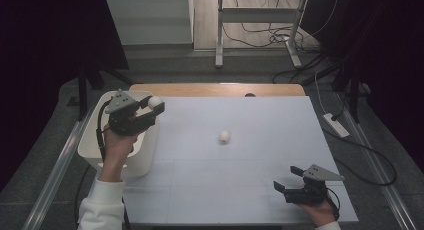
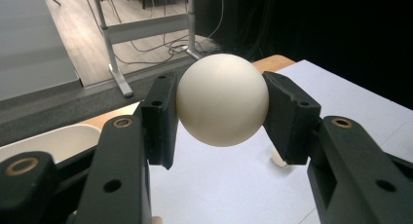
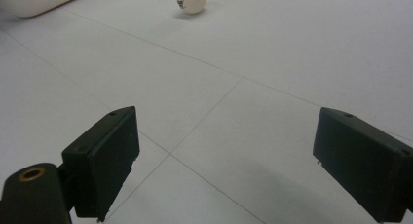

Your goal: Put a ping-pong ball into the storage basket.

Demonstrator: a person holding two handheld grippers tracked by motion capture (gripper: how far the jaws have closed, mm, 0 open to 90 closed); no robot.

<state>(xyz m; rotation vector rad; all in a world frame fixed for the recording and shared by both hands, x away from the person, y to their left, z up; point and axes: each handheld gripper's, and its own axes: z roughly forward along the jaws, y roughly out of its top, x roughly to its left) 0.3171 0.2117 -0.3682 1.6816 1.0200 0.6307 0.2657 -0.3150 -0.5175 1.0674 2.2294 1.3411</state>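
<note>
One bench [image 1: 240,140] carries everything, its top covered by a white board marked with thin seams, a strip of bare wood showing along the far edge at 12 o'clock. One white bin [image 1: 95,140] sits at the bench's 9 o'clock edge, hanging partly off the side; in the left gripper view its rim [image 2: 53,141] shows at lower left, below the jaws. There are two tools. The left tool [image 1: 156,106] is held up at about 10 o'clock on the bench, over the bin's near-side rim where it meets the board, with the person's hand [image 1: 119,142] and white sleeve coming in from the bottom. Its jaws are clamped on a ball [image 1: 154,101]; in the left gripper view that ball [image 2: 222,99] is pinched squarely between the two black pads, clear of the board beneath. The right tool [image 1: 286,179] sits low at about 5 o'clock, near the board's front corner, jaws spread wide with nothing between them; in the right gripper view the two pads [image 3: 104,156] stand well apart over bare board. There are two balls in all, both white. The second ball [image 1: 224,136] lies loose near the bench's centre, well apart from both tools; in the right gripper view it [image 3: 191,0] rests at 12 o'clock, with small dark print on its side too small to read.
</note>
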